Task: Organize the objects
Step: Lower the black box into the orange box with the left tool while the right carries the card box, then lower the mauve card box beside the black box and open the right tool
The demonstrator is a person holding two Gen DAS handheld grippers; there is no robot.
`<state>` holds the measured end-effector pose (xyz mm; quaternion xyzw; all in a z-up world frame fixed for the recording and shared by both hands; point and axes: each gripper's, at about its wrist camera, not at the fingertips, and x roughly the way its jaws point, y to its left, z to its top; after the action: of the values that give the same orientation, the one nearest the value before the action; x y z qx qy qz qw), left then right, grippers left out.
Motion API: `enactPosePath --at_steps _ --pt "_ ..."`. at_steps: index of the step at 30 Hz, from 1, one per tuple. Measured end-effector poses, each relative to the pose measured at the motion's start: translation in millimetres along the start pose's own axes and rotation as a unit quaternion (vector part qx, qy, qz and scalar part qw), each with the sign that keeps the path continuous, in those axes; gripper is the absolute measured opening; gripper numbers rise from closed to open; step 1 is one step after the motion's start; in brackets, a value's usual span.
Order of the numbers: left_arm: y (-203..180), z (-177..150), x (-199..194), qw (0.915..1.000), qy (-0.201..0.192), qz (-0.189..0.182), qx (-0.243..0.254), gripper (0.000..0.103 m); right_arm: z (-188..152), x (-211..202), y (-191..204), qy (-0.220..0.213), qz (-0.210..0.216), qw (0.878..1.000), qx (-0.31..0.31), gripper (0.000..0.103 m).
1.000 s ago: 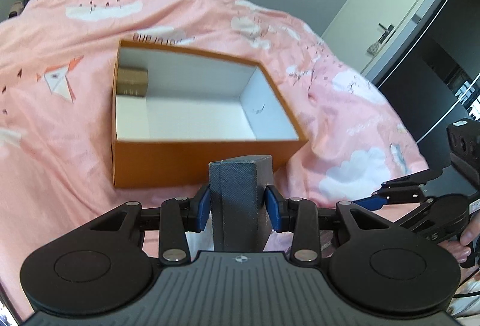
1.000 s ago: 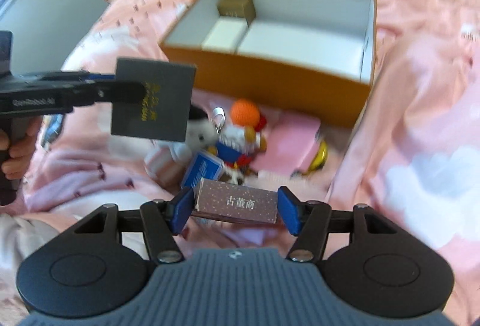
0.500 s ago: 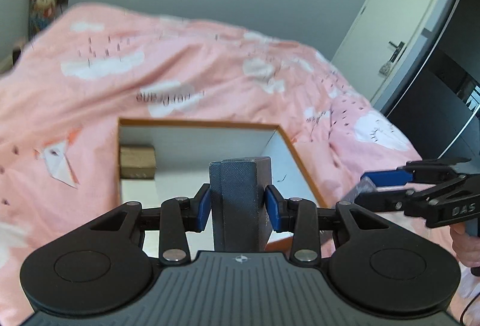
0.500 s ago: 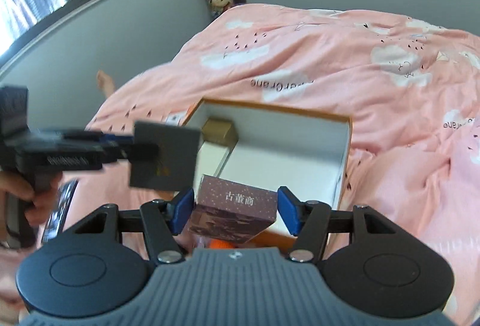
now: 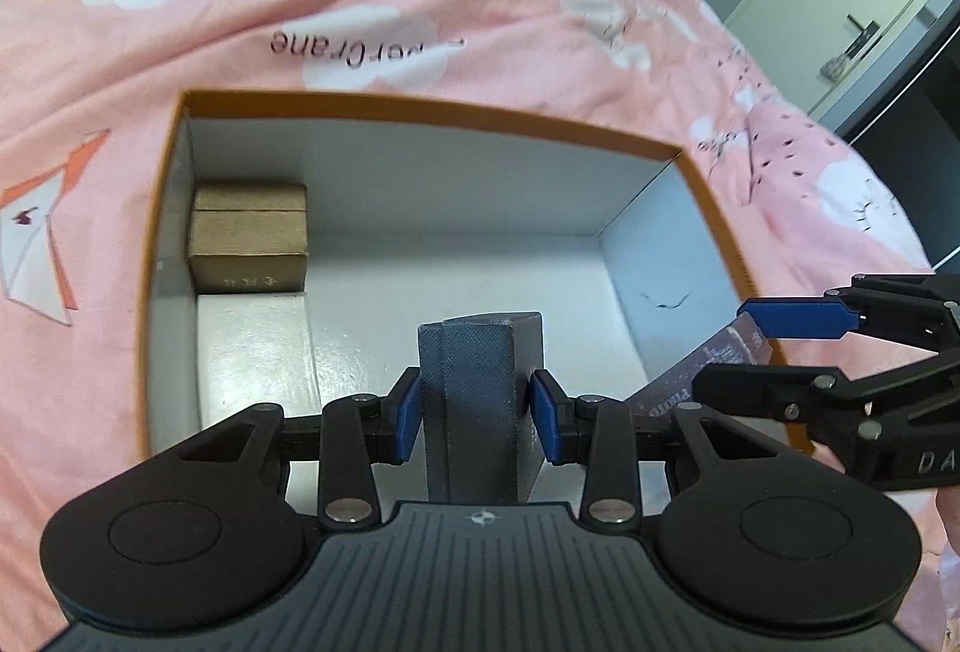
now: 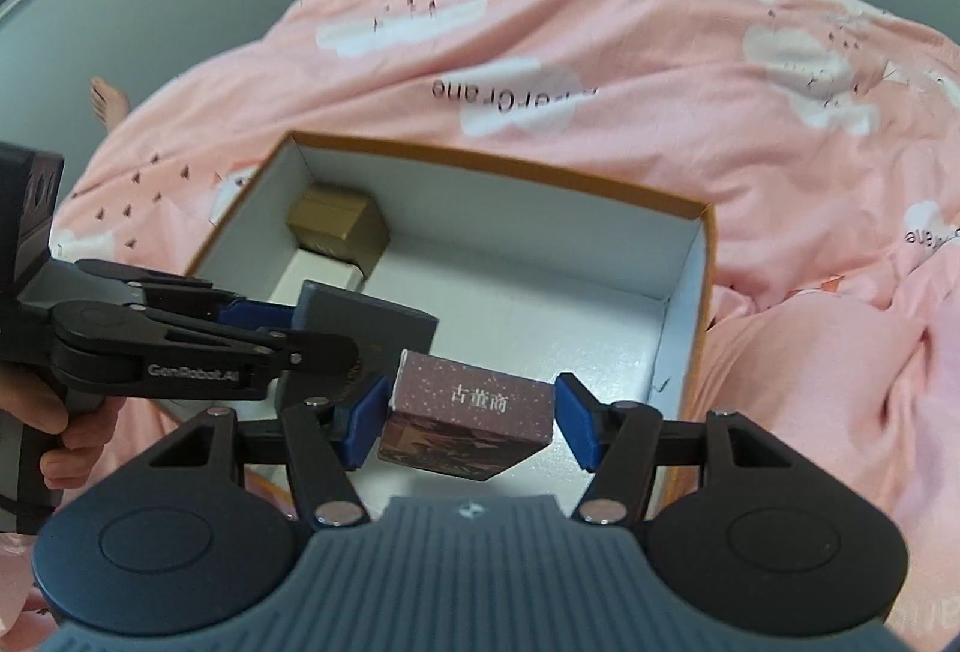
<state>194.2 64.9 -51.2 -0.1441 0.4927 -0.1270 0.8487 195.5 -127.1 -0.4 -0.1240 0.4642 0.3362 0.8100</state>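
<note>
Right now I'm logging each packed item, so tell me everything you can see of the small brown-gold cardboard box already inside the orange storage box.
The small brown-gold cardboard box looks like matte kraft card, with a seam line across its top and faint, unreadable marks on its front face. It is closed and sits level in the far left corner of the orange storage box, by the white inner walls. A flat white box lies directly in front of it. Neither gripper touches it.

Black grippers (image 5: 474,415), blue-padded jaws
</note>
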Motion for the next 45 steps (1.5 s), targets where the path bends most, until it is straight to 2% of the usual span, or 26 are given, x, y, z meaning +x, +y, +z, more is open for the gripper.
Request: enactPosePath --at_steps 5,8,10,14,18,21,23,26,31,35,38,40,45 --pt "7 11 20 0.9994 0.020 0.026 -0.010 0.043 8 21 -1 0.021 0.001 1.000 -0.001 0.062" --pt "13 18 26 0.9991 0.025 0.026 -0.022 0.043 14 31 -2 0.031 0.001 1.000 -0.002 0.062" --pt "15 23 30 0.9983 0.031 0.044 -0.023 0.043 18 37 -2 0.037 0.000 0.999 -0.002 0.062" --pt "20 31 33 0.9980 0.034 0.048 -0.024 0.045 26 45 -5 0.050 0.003 0.999 0.003 0.062" --pt "16 32 34 0.9946 0.047 0.092 0.012 0.055 33 57 -5 0.072 -0.005 0.997 0.000 0.062" --pt "16 32 32 0.9940 0.057 0.088 0.031 0.056 37 66 -7 0.087 -0.013 0.996 0.000 0.062" --pt "10 30 29 0.9920 0.059 0.091 0.064 0.062 39 73 -9 0.096 -0.010 0.995 0.005 0.062" --pt "2 26 22 0.9876 0.063 0.091 0.111 0.064 46 82 -13 0.106 -0.003 0.994 0.015 0.062" --pt "-11 15 9 0.9739 0.077 0.083 0.197 0.071 57 92 -14 0.108 -0.001 0.994 0.022 0.062" --pt "-19 8 15 0.9594 0.099 0.100 0.244 0.074 66 104 -16 0.106 0.003 0.994 0.036 0.062" --pt "-24 5 28 0.9517 0.117 0.114 0.260 0.074 72 113 -19 0.107 0.003 0.993 0.048 0.063" --pt "-24 4 37 0.9498 0.118 0.124 0.262 0.072 75 118 -20 0.107 0.003 0.993 0.055 0.063" --pt "-22 7 53 0.9552 0.118 0.130 0.238 0.066 75 122 -24 0.099 0.006 0.994 0.055 0.066"
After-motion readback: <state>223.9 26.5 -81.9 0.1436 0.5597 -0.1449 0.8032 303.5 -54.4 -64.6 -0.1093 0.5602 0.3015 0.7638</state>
